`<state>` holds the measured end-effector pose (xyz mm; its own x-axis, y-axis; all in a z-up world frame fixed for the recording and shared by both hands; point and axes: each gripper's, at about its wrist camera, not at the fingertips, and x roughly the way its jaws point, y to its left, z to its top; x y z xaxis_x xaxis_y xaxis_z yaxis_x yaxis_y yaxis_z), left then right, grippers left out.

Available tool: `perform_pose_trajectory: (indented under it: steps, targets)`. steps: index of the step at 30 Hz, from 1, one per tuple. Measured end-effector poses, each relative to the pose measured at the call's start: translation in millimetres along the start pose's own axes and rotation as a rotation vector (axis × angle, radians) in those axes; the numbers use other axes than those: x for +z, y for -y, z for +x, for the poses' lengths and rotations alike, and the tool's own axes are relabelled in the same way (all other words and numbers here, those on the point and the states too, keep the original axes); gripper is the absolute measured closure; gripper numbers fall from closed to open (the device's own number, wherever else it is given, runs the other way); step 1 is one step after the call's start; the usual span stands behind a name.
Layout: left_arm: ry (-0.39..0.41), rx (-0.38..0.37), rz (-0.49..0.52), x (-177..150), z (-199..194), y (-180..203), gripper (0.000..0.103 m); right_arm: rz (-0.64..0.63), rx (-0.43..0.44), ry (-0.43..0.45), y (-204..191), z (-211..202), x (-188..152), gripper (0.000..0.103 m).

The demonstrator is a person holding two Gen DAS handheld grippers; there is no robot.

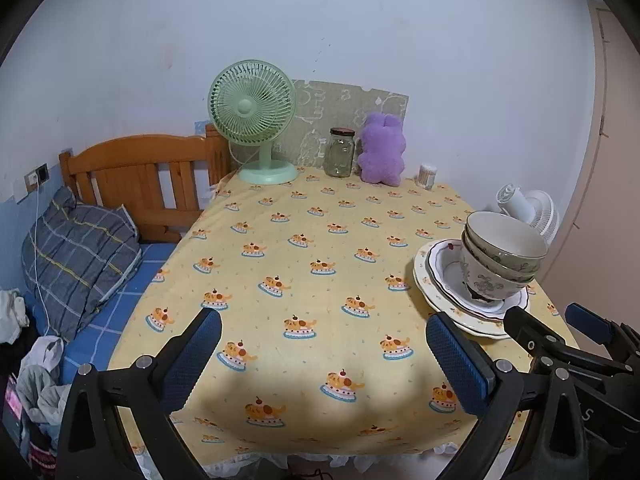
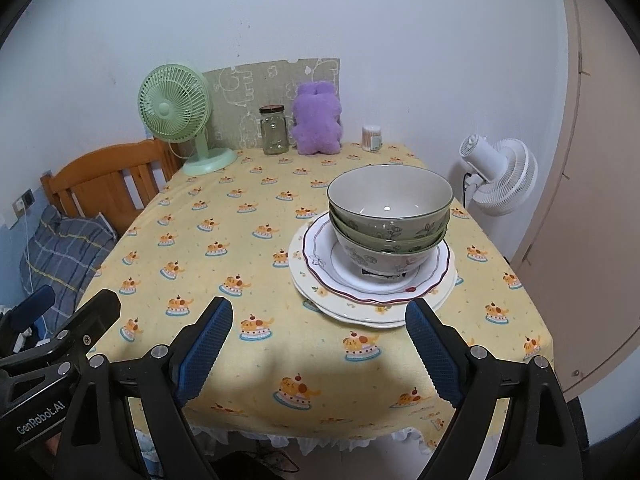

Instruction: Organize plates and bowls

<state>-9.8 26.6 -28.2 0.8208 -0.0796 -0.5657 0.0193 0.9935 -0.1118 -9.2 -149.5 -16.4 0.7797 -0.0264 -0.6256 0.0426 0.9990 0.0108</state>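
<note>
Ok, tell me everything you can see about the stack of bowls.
The stack of bowls is three nested glazed ceramic bowls, upright: two green ones with dark leaf prints and a dark rim line over a cream floral one. The top bowl's pale inside is empty. The stack sits in a white red-rimmed plate, itself on cream plates. Neither gripper touches it.

Left gripper (image 1: 324, 354), fingers (image 1: 192, 354) spread wide above the bench (image 1: 304, 240). Stacked bowls (image 1: 502, 256) rest on plates (image 1: 444, 304), apparently three, at right; green fan (image 1: 253, 120) behind.
</note>
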Motion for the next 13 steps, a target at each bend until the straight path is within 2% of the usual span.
perform_pose_trajectory:
  steps: [13]
  targets:
    - [0.000,0.003,0.000,0.3,-0.4,-0.6,0.000,0.009,0.009,-0.006,-2.5,1.3,0.0,0.013]
